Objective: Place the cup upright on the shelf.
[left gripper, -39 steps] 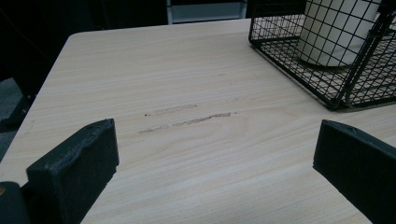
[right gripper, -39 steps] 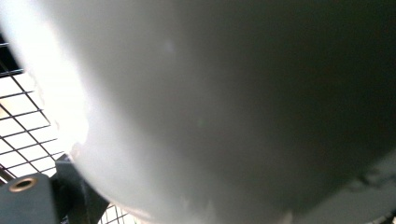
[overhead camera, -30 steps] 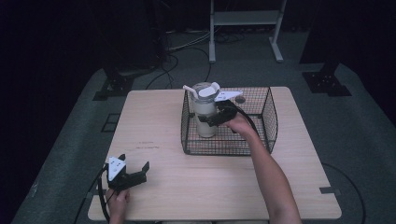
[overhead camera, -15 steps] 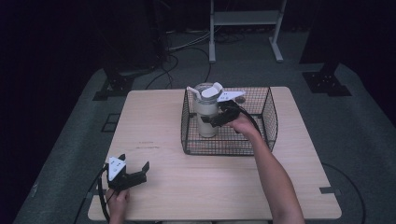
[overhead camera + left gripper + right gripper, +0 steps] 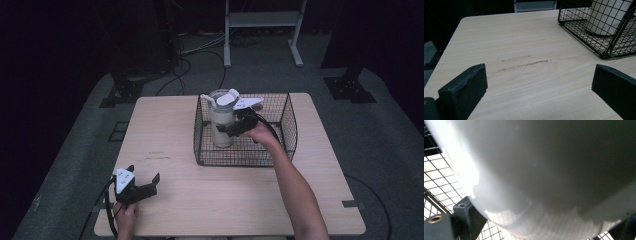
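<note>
My right hand-held gripper (image 5: 231, 131) is clamped on the tall cream-white plastic tumbler with a lid and straw (image 5: 221, 120), its jaws pressed against the curved wall on either side. The tumbler stands upright in the left part of the black wire-mesh basket (image 5: 285, 131) on the pale wooden bench (image 5: 165, 125). To move it well, I judge I should hold the squeeze firm, keep it vertical and clear the basket's rim before going sideways. My left hand-held gripper (image 5: 142, 186) rests with jaws wide apart near the bench's front-left edge, well away.
</note>
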Demonstrator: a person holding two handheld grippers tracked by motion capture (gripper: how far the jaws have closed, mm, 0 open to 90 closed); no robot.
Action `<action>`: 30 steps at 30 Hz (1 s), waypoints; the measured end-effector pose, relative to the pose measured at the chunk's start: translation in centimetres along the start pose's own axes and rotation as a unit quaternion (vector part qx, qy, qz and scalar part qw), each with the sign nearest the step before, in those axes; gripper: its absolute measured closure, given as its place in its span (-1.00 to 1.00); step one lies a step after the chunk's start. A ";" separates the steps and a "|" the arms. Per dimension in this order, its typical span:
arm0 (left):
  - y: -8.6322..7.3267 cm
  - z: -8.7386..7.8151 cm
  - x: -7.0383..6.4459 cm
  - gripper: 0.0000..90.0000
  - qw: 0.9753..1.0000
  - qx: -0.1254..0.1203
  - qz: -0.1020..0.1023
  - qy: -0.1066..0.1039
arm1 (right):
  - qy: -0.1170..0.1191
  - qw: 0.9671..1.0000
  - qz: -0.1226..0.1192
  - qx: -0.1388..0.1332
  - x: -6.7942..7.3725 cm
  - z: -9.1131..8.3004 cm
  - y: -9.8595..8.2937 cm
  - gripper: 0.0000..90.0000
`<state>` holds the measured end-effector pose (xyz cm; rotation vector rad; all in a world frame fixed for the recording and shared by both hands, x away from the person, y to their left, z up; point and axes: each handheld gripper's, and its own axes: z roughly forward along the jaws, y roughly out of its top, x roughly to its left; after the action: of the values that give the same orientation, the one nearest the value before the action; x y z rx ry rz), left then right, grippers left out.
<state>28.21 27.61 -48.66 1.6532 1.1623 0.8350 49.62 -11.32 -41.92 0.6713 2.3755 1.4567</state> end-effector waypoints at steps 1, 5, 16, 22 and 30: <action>0.0 0.0 0.0 -1.00 1.000 0.000 0.000 0.000 | 0.000 1.000 -0.002 0.001 0.0 0.0 0.0 -0.84; 0.0 0.0 0.0 -1.00 1.000 -0.001 -0.002 0.001 | 0.005 1.000 -0.004 0.011 0.1 -0.1 0.1 -0.84; 0.0 0.0 0.0 -1.00 1.000 0.001 -0.002 0.001 | -0.001 1.000 -0.003 0.012 0.3 -0.5 0.0 -0.84; 0.0 0.0 0.0 -1.00 1.000 -0.001 0.000 0.000 | -0.002 1.000 -0.001 0.006 0.4 -0.8 -0.1 -0.84; 0.0 0.0 0.0 -1.00 1.000 -0.002 0.000 -0.001 | -0.005 1.000 0.000 0.005 0.4 -1.9 -0.1 -0.84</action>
<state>28.17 27.60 -48.68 1.6512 1.1587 0.8349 48.37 -12.63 -41.18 0.6781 2.3769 1.4398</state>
